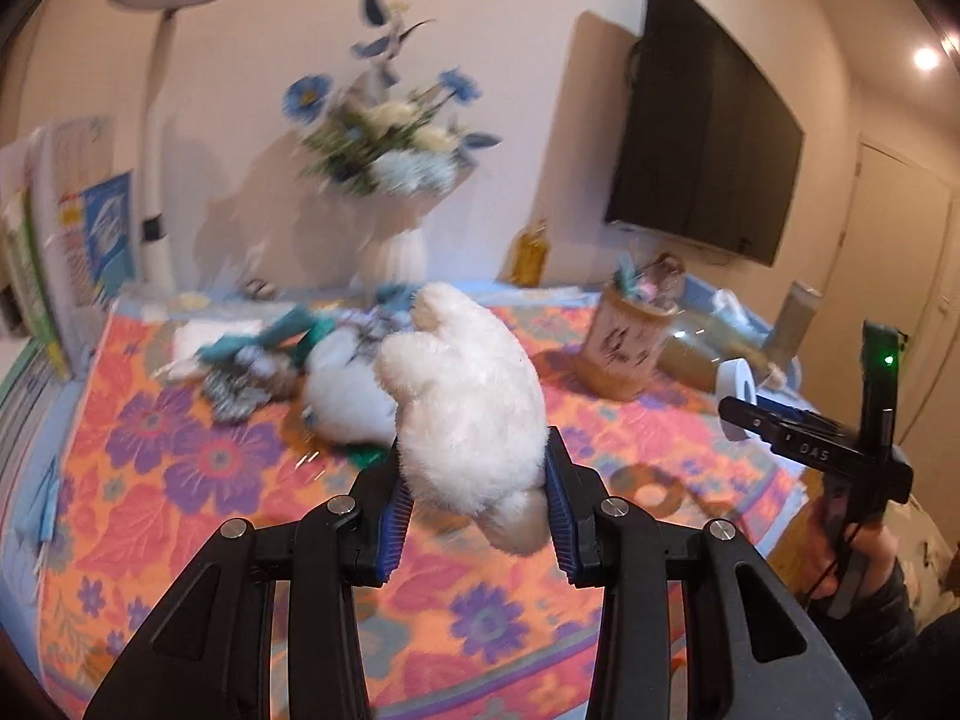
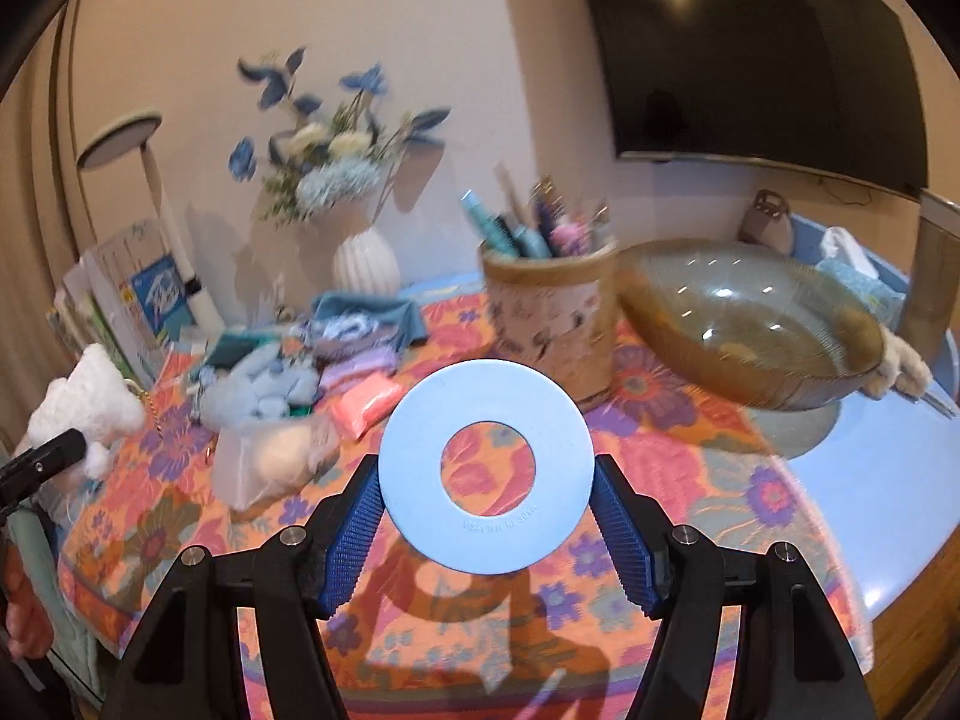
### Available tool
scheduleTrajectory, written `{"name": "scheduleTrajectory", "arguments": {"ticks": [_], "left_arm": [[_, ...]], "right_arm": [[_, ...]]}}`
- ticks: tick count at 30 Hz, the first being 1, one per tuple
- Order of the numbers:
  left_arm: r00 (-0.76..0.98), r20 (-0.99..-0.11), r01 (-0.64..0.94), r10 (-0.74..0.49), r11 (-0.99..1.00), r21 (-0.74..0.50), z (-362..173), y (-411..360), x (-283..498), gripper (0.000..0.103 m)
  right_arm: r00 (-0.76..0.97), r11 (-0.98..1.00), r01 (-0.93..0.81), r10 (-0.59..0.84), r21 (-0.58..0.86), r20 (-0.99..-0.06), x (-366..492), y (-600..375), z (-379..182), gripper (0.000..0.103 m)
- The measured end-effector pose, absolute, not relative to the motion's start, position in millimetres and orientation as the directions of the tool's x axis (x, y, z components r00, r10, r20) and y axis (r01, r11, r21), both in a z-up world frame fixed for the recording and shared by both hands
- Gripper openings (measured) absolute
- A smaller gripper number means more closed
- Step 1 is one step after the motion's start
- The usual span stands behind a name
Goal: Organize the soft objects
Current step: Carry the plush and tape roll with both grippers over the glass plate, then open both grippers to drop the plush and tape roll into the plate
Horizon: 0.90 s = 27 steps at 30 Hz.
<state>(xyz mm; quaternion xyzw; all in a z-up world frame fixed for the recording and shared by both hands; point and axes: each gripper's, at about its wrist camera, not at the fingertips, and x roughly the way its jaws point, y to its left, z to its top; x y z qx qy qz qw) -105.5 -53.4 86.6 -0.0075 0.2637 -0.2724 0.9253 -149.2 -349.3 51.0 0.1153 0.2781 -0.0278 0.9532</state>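
Note:
My left gripper (image 1: 477, 504) is shut on a white plush bear (image 1: 462, 414), lifted above the flowered tablecloth (image 1: 180, 480); the right wrist view shows the same white plush bear (image 2: 84, 402) at the far left. My right gripper (image 2: 487, 516) is shut on a light blue flat ring (image 2: 487, 468), held upright over the cloth. In the left wrist view the blue ring (image 1: 739, 387) and the right gripper (image 1: 780, 426) appear at the right edge. A heap of soft toys and cloths (image 2: 288, 378) lies on the table's left; in the left wrist view the soft heap (image 1: 288, 360) sits behind the bear.
A paper-wrapped holder of pens (image 2: 549, 306) stands mid-table beside a large amber glass bowl (image 2: 750, 330). A white vase of blue flowers (image 2: 366, 264), a lamp (image 2: 174, 228) and books (image 2: 120, 300) line the back. A TV (image 2: 762, 54) hangs on the wall.

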Motion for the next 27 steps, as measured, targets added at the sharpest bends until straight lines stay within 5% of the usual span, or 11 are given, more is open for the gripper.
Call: {"name": "scheduleTrajectory", "arguments": {"ticks": [5, 14, 24, 27], "left_arm": [[0.673, -0.450, 0.612, -0.587, 0.784, -0.109, 119.5, -125.8, -93.6, 0.036], [0.512, -0.505, 0.765, -0.695, 0.636, -0.100, 181.0, -289.5, -32.5, 0.036], [0.327, -0.665, 0.793, -0.672, 0.577, -0.193, 128.7, -406.4, 35.8, 0.036], [0.325, -0.655, 0.798, -0.682, 0.570, -0.198, 117.6, -416.1, 35.0, 0.044]], "right_arm": [[0.876, 0.949, 0.218, -0.088, 0.226, -0.474, -164.3, -396.9, 87.1, 0.067], [0.817, 0.868, 0.425, -0.246, 0.257, -0.521, -125.0, -475.7, 114.5, 0.067], [0.702, 0.734, 0.590, -0.261, 0.337, -0.662, -81.9, -527.9, 70.8, 0.068], [0.715, 0.727, 0.580, -0.237, 0.368, -0.658, -83.6, -535.0, 68.0, 0.077]]}}
